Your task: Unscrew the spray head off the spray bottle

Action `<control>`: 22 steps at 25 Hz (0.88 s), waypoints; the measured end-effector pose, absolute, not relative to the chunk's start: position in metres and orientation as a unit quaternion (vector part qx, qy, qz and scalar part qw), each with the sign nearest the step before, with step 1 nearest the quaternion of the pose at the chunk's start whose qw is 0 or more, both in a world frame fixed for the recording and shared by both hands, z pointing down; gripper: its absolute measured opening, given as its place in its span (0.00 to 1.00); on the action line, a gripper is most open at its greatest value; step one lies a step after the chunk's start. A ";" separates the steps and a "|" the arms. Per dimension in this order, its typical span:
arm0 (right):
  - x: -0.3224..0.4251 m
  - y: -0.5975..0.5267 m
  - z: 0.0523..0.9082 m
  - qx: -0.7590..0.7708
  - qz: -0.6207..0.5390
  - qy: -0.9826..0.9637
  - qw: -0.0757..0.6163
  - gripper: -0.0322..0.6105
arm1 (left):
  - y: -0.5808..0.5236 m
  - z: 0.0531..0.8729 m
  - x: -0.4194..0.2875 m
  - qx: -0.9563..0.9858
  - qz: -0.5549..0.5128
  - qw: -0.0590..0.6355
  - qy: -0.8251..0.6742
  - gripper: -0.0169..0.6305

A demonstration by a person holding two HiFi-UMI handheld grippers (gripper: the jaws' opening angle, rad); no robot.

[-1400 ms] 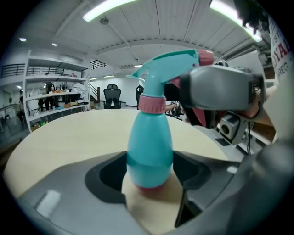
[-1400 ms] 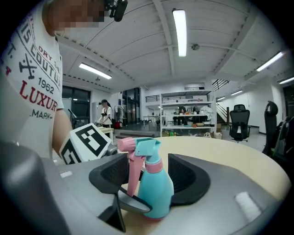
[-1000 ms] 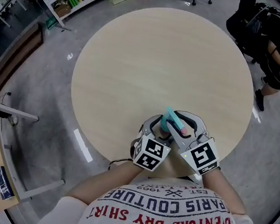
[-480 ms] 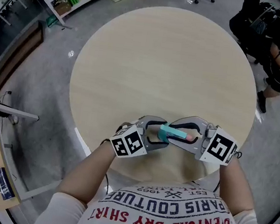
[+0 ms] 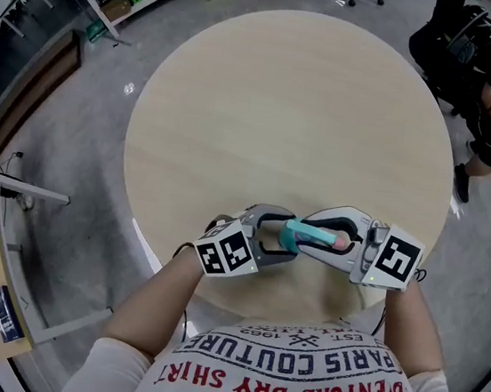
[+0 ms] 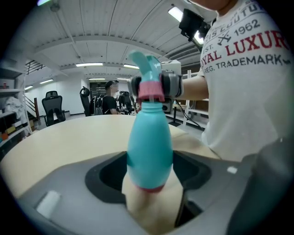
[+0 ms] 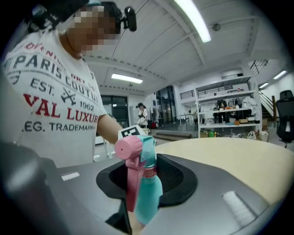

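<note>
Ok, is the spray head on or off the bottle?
On: the spray head has its pink collar seated on the bottle neck, no gap.

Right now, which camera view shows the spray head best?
The right gripper view: the spray head faces it, pink nozzle and trigger plain. The left gripper view shows only its back, beyond the spray bottle. The head view shows a small pink tip.

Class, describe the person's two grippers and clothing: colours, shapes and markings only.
Left gripper and right gripper: grey, curved jaws with dark inner faces, each carrying a white cube with black square markers. T-shirt: white, short-sleeved, red and dark lettering.
</note>
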State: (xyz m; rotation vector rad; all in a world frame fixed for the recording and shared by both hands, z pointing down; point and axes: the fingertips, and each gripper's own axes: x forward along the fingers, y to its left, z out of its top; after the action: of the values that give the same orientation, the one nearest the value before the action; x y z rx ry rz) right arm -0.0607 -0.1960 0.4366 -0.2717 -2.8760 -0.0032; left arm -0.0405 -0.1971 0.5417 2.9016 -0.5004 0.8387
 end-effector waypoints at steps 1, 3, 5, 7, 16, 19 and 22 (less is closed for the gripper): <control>-0.061 -0.197 0.431 -0.087 0.004 -0.990 0.111 0.25 | -0.197 0.543 -0.042 0.946 0.276 0.041 -0.167 0.50; -0.060 -0.199 0.424 -0.079 0.001 -0.991 0.105 0.25 | -0.198 0.544 -0.044 0.942 0.279 0.044 -0.179 0.50; -0.056 -0.203 0.416 -0.064 0.011 -0.993 0.094 0.25 | -0.202 0.544 -0.046 0.938 0.280 0.049 -0.198 0.50; -0.049 -0.208 0.402 -0.042 0.028 -0.996 0.076 0.25 | -0.204 0.545 -0.049 0.933 0.278 0.054 -0.221 0.50; -0.010 -0.213 0.333 0.032 0.037 -0.998 -0.024 0.25 | -0.202 0.553 -0.066 0.909 0.278 0.066 -0.303 0.50; 0.010 -0.217 0.316 0.061 0.051 -0.995 -0.054 0.25 | -0.200 0.552 -0.070 0.905 0.275 0.069 -0.318 0.50; 0.025 -0.222 0.313 0.077 0.065 -0.994 -0.050 0.25 | -0.198 0.548 -0.071 0.905 0.270 0.072 -0.321 0.50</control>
State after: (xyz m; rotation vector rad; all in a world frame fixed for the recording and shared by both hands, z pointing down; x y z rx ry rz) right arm 0.0250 -0.2222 0.3135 0.2508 -3.2258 0.2122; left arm -0.0711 -0.1980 0.5483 2.7186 -0.9655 0.8104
